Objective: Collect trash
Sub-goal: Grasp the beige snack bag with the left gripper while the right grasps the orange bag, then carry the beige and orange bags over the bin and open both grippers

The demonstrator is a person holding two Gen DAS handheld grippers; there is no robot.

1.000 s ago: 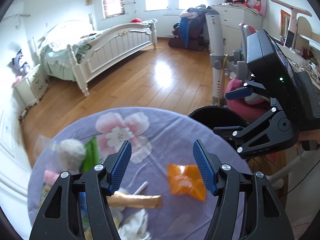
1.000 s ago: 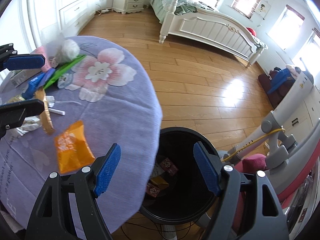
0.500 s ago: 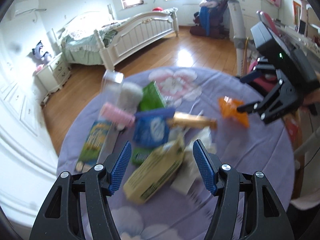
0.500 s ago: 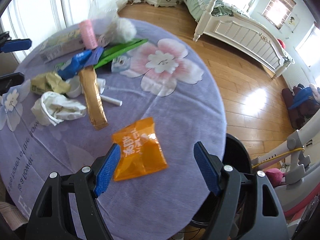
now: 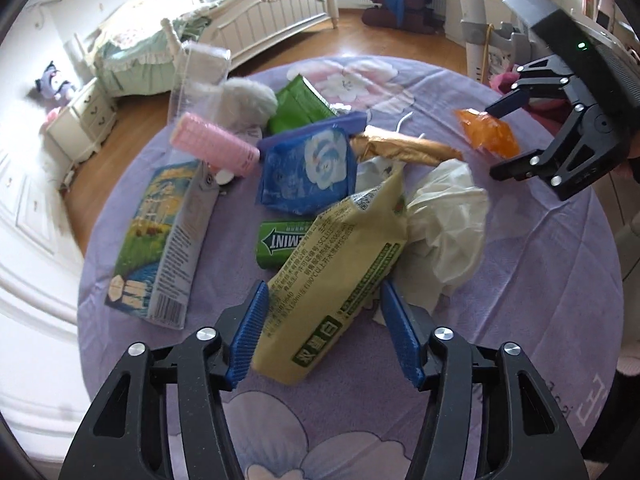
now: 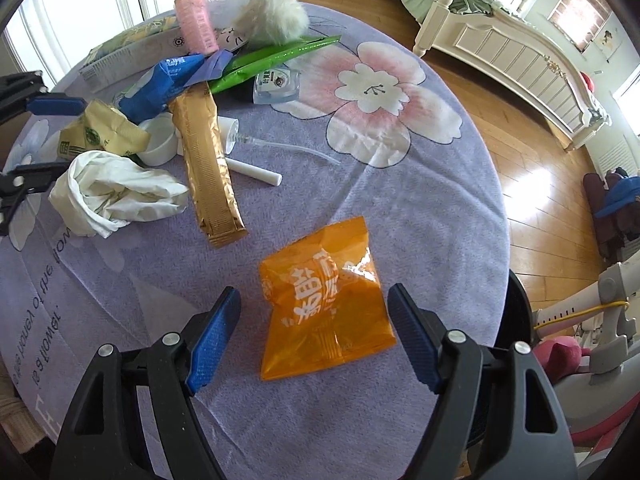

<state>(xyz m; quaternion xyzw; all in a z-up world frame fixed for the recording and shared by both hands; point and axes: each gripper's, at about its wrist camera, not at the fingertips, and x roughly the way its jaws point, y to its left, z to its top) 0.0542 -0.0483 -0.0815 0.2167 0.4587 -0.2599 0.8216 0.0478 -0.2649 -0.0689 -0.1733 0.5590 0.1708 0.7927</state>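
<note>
Trash still litters the table; I judge collecting barely begun. My left gripper is closing around the yellow bag, pads not yet pressing. My right gripper hangs released astride the orange packet.

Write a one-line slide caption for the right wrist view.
Open right gripper poised over an orange snack packet on the purple floral tablecloth.
</note>
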